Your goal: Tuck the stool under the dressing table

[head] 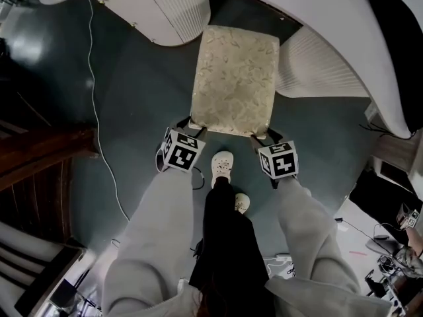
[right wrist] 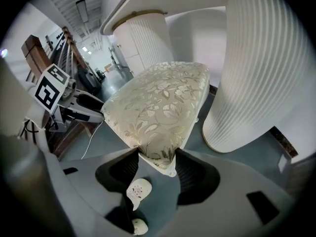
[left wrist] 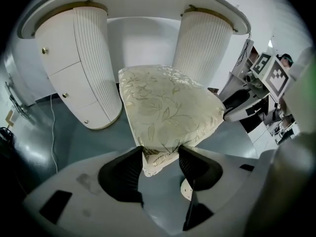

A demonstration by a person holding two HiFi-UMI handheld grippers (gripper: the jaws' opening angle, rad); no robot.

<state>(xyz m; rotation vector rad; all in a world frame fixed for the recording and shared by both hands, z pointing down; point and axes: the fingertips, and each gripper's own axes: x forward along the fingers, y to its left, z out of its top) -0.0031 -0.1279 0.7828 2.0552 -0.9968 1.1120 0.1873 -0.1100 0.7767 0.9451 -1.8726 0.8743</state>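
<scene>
Glossy white dressing table (head: 330, 12), top cut off by frame, ribbed rounded pedestals (head: 324, 65) flanking stool | square stool (head: 234, 78), cream floral brocade cushion, far edge at tabletop rim, legs hidden | left gripper (left wrist: 160, 164) clamps stool's near-left corner | right gripper (right wrist: 157, 164) clamps near-right corner

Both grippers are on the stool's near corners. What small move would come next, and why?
Probably a short push straight forward. The left gripper and right gripper each clamp a near corner of the stool, and its seat lies between the pedestals of the dressing table, not yet under the top.
</scene>
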